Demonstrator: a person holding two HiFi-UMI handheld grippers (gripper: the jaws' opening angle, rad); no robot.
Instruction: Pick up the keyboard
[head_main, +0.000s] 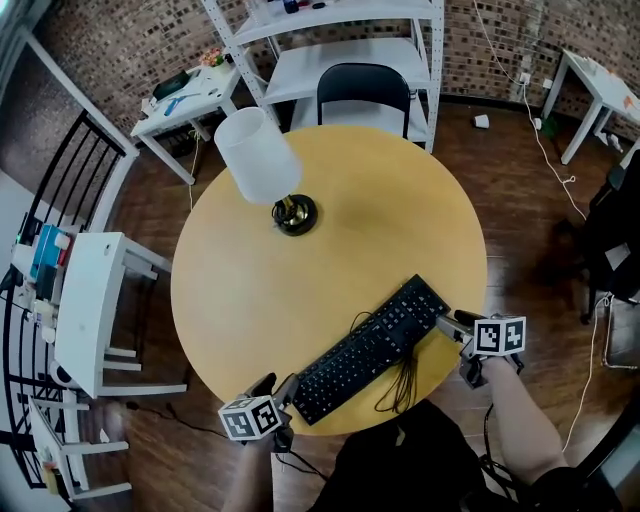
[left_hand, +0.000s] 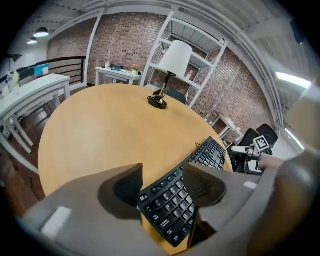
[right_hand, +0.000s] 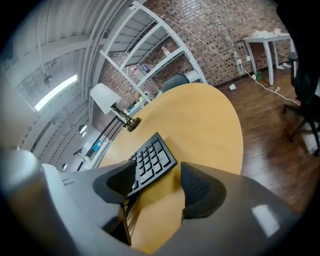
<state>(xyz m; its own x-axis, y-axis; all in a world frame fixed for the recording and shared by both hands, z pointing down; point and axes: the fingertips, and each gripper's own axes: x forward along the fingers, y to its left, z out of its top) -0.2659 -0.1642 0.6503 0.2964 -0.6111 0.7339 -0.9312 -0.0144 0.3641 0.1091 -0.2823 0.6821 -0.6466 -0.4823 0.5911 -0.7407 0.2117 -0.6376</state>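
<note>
- Work low over the round desk (head_main: 300, 290), near its front edge, and lift straight up rather than dragging across the wood.
- Find the keyboard (head_main: 370, 350) lying slantwise on the near part of the desk, one end by each hand. Raise both ends together to keep it level and probably free of sag.
- Close the left gripper (left_hand: 162, 186), jaws now spread wide around the keyboard's end without pressing, on the thin edge rather than the keys.
- Slide the right gripper (right_hand: 157, 182), jaws likewise wide and holding nothing, further over the other end, now just ahead and off to one pad. Centre before squeezing.
- Mind the loose cable (head_main: 400, 385) bunched at the desk's near edge, likely to trail or snag.
- No container on the desk; only a lamp (head_main: 262, 160), well apart from the keyboard.
</note>
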